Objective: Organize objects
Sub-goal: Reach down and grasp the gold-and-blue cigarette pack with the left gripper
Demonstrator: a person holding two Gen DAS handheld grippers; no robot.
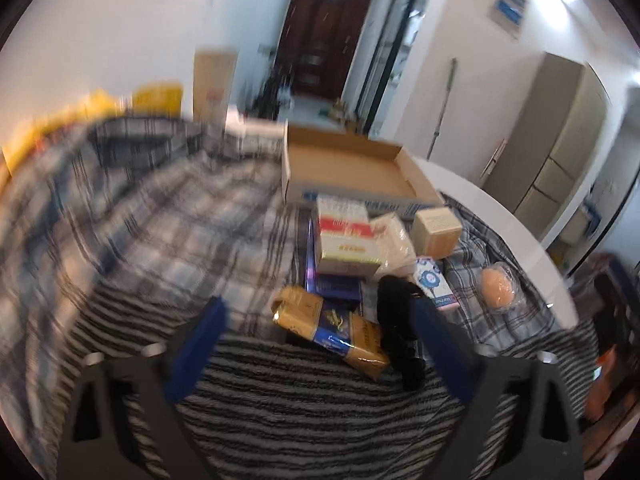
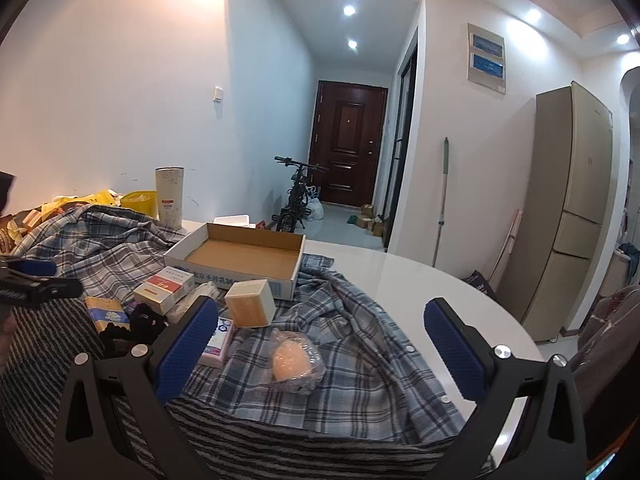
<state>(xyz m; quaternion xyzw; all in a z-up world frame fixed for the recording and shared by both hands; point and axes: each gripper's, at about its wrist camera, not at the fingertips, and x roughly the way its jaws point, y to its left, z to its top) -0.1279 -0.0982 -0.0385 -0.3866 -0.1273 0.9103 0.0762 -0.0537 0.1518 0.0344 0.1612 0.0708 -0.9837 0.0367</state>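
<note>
An open shallow cardboard box [image 1: 348, 172] [image 2: 244, 258] sits at the back of the table. In front of it lie a red-and-white carton [image 1: 346, 236] [image 2: 164, 288], a beige cube box [image 1: 436, 230] [image 2: 250, 308], a gold-and-blue packet [image 1: 332, 330], a black item [image 1: 400, 336] [image 2: 132, 326], a pink-edged pack [image 1: 434, 282] [image 2: 218, 338] and an orange ball in clear wrap [image 1: 496, 286] [image 2: 290, 362]. My left gripper [image 1: 320, 340] is open just before the gold packet. My right gripper [image 2: 320, 344] is open, with the wrapped ball between its fingers.
Plaid shirts [image 2: 352, 344] and a striped cloth [image 1: 304, 408] cover the white round table [image 2: 424, 280]. A tall beige tube [image 2: 170, 196] and yellow bags [image 2: 136, 200] stand at the back left. A fridge [image 2: 568, 208] stands to the right.
</note>
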